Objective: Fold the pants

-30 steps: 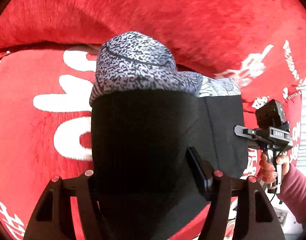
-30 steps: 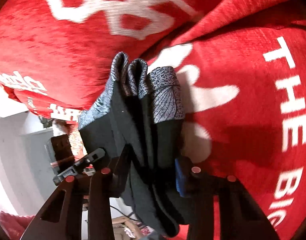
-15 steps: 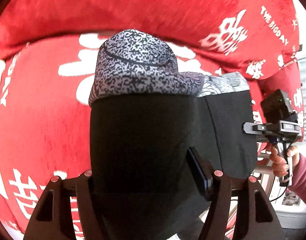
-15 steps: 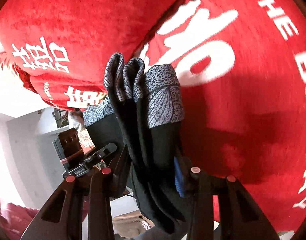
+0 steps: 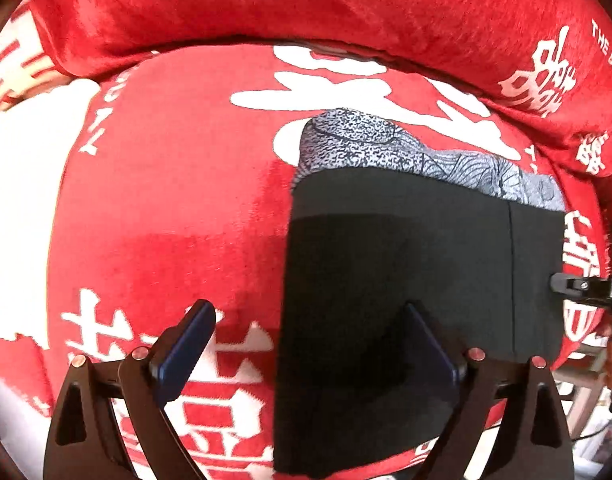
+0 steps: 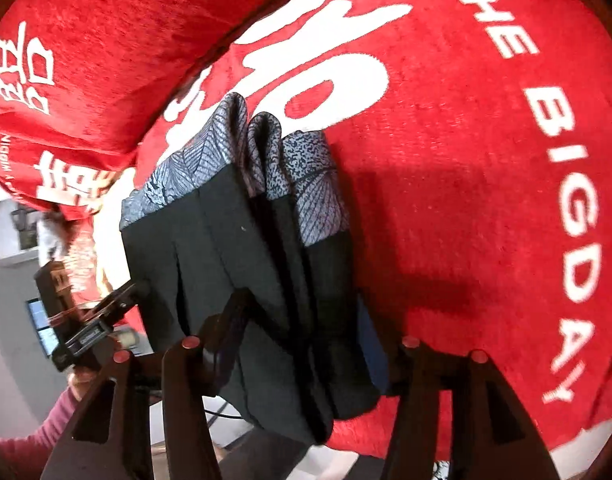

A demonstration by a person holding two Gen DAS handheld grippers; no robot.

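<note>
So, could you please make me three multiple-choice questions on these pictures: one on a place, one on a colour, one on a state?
1. Where do the folded pants lie?
A. On a red cover with white lettering
B. On a wooden floor
C. In a basket

2. What colour is the patterned band at the end of the pants?
A. Yellow
B. Grey
C. Green

3. How do the left gripper's jaws stand?
A. Clamped on the pants
B. Shut on nothing
C. Wide apart

Answers:
1 A: the pants rest on the red cover.
2 B: the band is speckled grey above black cloth.
3 C: the left gripper has just been opening; the edge of the pants lies between its jaws, not pressed.
</note>
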